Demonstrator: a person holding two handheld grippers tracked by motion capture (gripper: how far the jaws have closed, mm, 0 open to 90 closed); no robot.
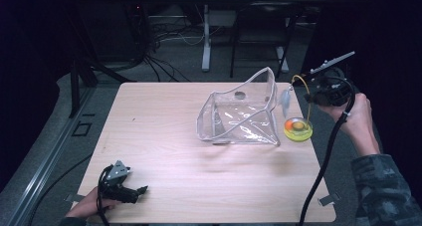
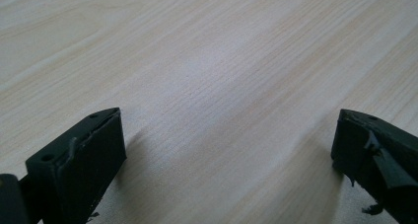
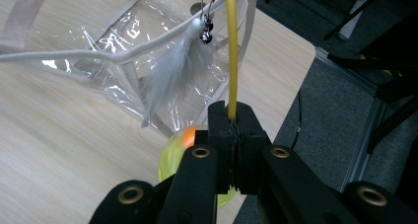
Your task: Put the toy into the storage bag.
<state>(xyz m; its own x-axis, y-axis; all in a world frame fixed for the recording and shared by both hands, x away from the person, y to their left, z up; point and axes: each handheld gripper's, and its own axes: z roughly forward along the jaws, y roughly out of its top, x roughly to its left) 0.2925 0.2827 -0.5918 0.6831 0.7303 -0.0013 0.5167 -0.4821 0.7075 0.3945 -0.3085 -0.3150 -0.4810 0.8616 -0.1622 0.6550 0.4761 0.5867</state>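
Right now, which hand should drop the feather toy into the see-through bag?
The right. Its fingers already pinch the yellow wire wand with the white feather, beside the clear plastic bag. The left gripper rests open at the wooden table's near corner, far from the bag.

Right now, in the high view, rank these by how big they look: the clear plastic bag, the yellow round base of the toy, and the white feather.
1. clear plastic bag, by far the largest.
2. yellow round base.
3. white feather, thinner than the base; it hangs nearer the camera, so this placing is unsure.
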